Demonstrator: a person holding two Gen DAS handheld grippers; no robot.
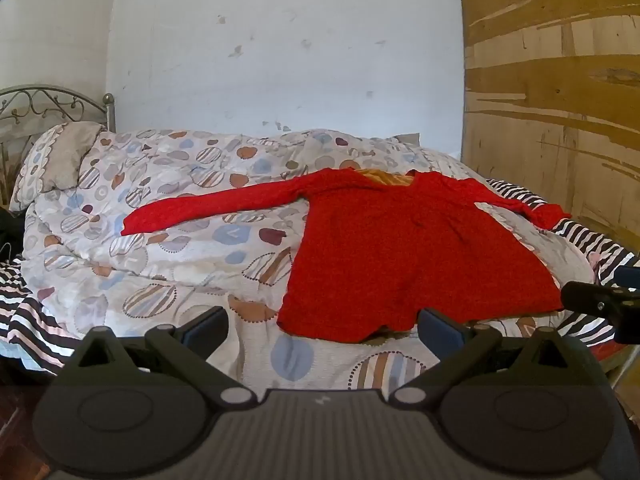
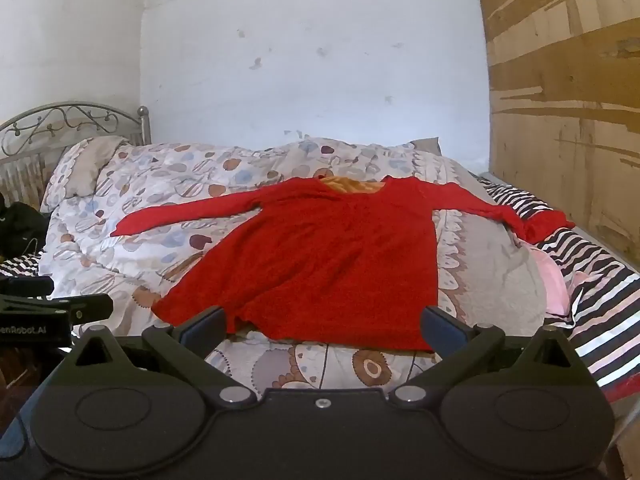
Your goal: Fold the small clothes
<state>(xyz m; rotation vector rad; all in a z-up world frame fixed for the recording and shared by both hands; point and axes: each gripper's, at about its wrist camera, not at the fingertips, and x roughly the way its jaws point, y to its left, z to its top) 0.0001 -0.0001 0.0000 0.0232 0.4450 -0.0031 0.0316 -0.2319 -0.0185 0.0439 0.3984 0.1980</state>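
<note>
While both the left gripper (image 1: 322, 330) and right gripper (image 2: 322, 328) hover spread wide and empty, the red top (image 2: 332, 256) looks light, limp knit; pinch its hem corners or, probably, a sleeve cuff.

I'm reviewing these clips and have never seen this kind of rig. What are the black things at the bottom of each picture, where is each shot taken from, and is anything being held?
There is no robot here. A person holds a pair of hand-held tongs in each hand, and each pair carries a wide-angle camera looking forward along its two fingers. One picture comes from the left tongs, the other from the right tongs; the black shapes at the bottom are the tongs themselves. Both stand open and hold nothing.

Ahead is a bed with a patterned duvet. A red long-sleeved top lies flat on it, sleeves spread out to both sides, not yet folded. A pillow sits by the metal headboard, and a striped sheet shows at the right.
</note>
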